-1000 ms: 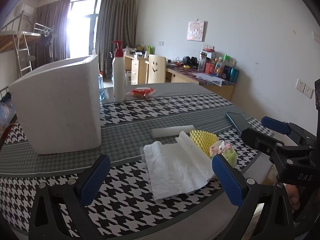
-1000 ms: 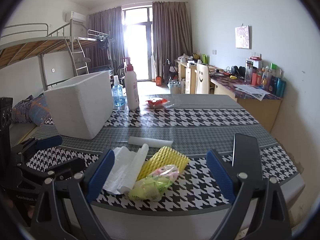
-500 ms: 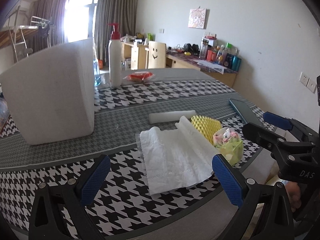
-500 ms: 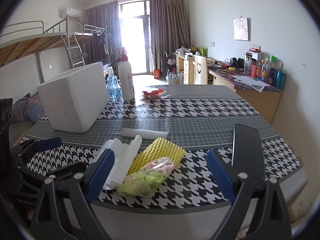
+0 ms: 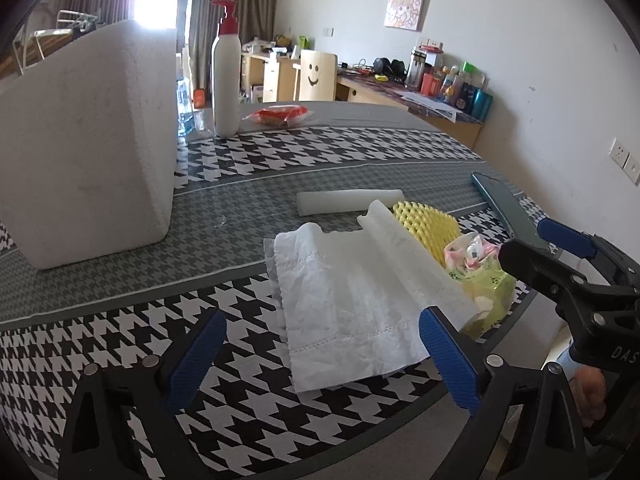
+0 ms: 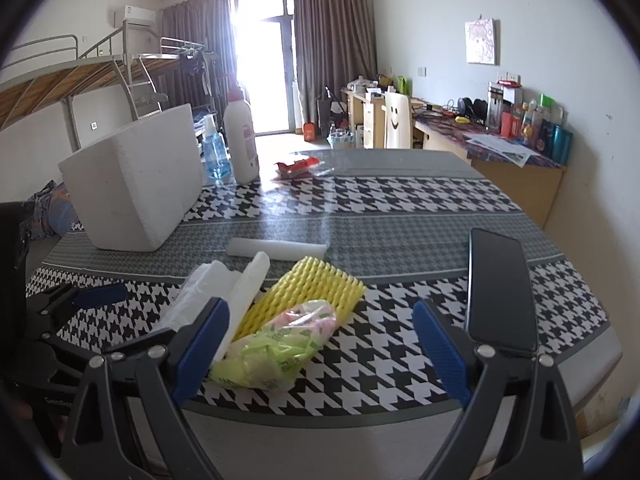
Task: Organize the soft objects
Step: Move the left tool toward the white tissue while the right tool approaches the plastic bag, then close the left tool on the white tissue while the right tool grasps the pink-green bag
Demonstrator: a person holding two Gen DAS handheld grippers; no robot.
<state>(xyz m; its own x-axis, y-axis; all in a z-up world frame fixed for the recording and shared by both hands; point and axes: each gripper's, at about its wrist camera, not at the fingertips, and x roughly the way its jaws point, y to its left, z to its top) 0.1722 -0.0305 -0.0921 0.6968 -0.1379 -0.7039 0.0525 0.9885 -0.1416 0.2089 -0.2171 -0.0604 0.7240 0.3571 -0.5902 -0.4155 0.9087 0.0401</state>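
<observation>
A foam box point(image 5: 88, 140) stands on the table point(image 5: 320, 152). Near the front edge lie tissue point(image 5: 352, 304), yellow netting point(image 6: 308, 296), a green packet point(image 6: 276, 348) and a foam roll point(image 5: 348, 202). Both grippers, left point(image 5: 324, 356) and right point(image 6: 320, 344), hover spread, empty.

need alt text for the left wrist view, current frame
The open left gripper hovers over a white tissue sheet on a houndstooth table, with a yellow foam net and a green snack bag just right of the sheet. A white foam box stands at left, a pump bottle behind; the open right gripper enters from the right.
</observation>
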